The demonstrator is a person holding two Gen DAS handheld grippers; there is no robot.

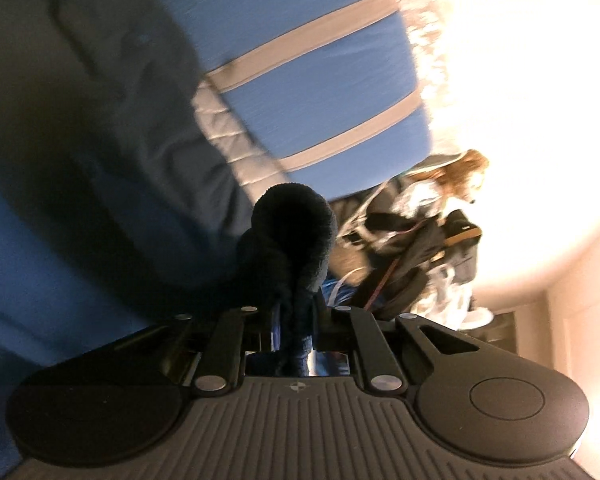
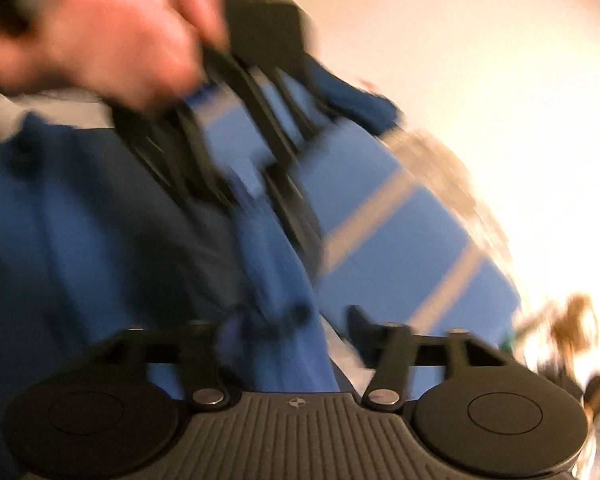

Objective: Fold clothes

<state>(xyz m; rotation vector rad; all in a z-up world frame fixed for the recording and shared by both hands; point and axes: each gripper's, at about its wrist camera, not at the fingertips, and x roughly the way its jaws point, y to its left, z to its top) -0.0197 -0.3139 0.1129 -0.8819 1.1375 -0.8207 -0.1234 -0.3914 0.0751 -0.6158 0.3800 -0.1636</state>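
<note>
In the left wrist view my left gripper (image 1: 296,308) is shut on a bunched fold of a dark navy fleece garment (image 1: 294,232), which bulges up between the jaws. The rest of that garment (image 1: 100,120) spreads dark across the left. The right wrist view is blurred. There my right gripper (image 2: 296,324) stands open, and a strip of the blue garment (image 2: 276,280) runs down between its fingers without being pressed. Above it a hand (image 2: 100,32) holds the left gripper (image 2: 284,200), from which the cloth hangs.
The clothes lie on a blue bed cover with grey stripes (image 1: 320,40), also visible in the right wrist view (image 2: 400,240). A heap of bags and clothing (image 1: 420,232) sits past the cover's right edge. Bright light washes out the far right.
</note>
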